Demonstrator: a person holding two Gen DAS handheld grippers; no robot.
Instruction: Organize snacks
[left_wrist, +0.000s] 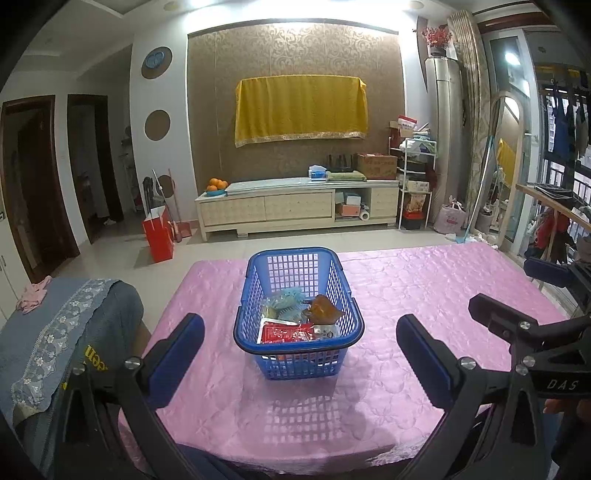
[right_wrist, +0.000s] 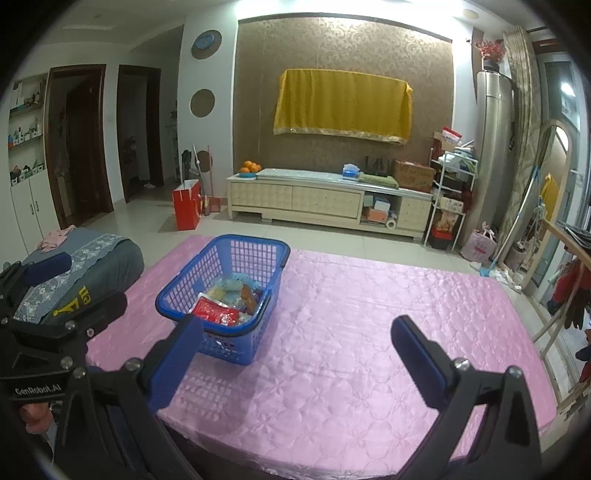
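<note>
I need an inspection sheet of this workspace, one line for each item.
Surface: pink quilted cover, bare around the basket.
Job's things: blue basket holds all the snack packets; red packet in front.
Clutter: nothing seen on the cover.
Grippers: left claw open, empty; right claw open, empty.
Cables: nothing seen.
Surroundings: grey cushion at left, TV cabinet behind.

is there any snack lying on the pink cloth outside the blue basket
No, every snack packet sits inside the blue plastic basket; the pink quilted cloth around it is bare.
</note>
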